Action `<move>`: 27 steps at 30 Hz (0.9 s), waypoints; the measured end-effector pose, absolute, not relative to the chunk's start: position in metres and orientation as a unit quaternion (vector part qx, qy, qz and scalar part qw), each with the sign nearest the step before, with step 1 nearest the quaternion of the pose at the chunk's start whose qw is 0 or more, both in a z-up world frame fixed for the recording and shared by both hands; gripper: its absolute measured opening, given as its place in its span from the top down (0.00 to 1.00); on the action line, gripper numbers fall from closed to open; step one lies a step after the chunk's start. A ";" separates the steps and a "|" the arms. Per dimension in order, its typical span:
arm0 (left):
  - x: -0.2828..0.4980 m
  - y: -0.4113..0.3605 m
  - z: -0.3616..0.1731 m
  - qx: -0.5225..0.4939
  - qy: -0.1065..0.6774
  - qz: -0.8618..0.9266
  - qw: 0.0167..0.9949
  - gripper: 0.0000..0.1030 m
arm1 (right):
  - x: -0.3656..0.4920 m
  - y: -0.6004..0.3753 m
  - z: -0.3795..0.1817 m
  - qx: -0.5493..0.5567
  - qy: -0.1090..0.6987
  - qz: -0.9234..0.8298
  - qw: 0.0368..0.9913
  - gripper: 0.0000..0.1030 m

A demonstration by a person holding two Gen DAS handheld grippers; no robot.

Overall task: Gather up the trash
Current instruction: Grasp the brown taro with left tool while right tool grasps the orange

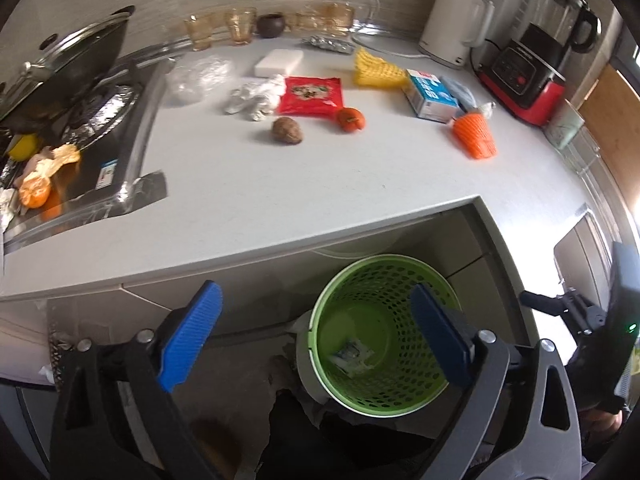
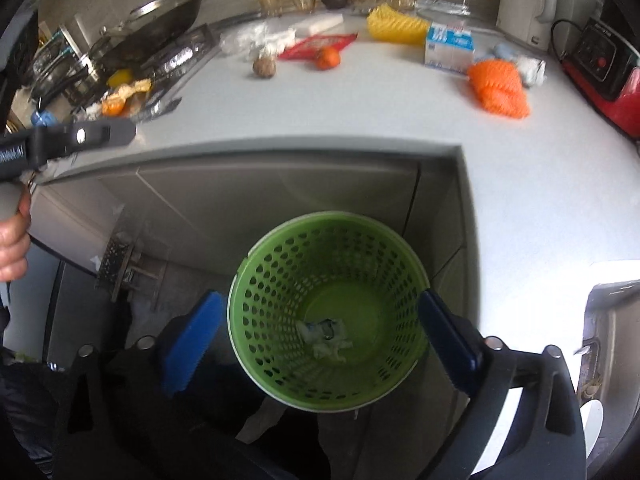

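The worktop edge is running across ahead of both grippers, turning a corner above the green bin, which is standing on the floor in the notch with bare floor around it. The right gripper is hanging directly over the bin's mouth, jaws spread wide and empty, one blue pad on each side of the rim. The left gripper is also gaping wide with nothing between its pads, the bin sitting under its right pad. Crumpled paper is lying at the bin's bottom; what it is exactly is hard to make out. Beyond the edge, well ahead of both tools, are lying a red packet, a nut, a small orange fruit, a carton and an orange net. A hand is being cut off at the right view's left border.
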State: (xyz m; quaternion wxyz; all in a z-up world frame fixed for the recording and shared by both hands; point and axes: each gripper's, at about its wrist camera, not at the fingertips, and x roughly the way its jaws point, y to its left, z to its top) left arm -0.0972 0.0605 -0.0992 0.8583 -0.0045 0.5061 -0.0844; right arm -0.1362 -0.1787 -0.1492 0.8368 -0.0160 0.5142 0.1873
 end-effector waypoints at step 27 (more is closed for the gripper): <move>0.044 0.078 -0.124 0.028 0.504 -0.211 0.837 0.07 | -0.034 -0.153 -0.118 0.039 0.476 0.037 0.878 0.02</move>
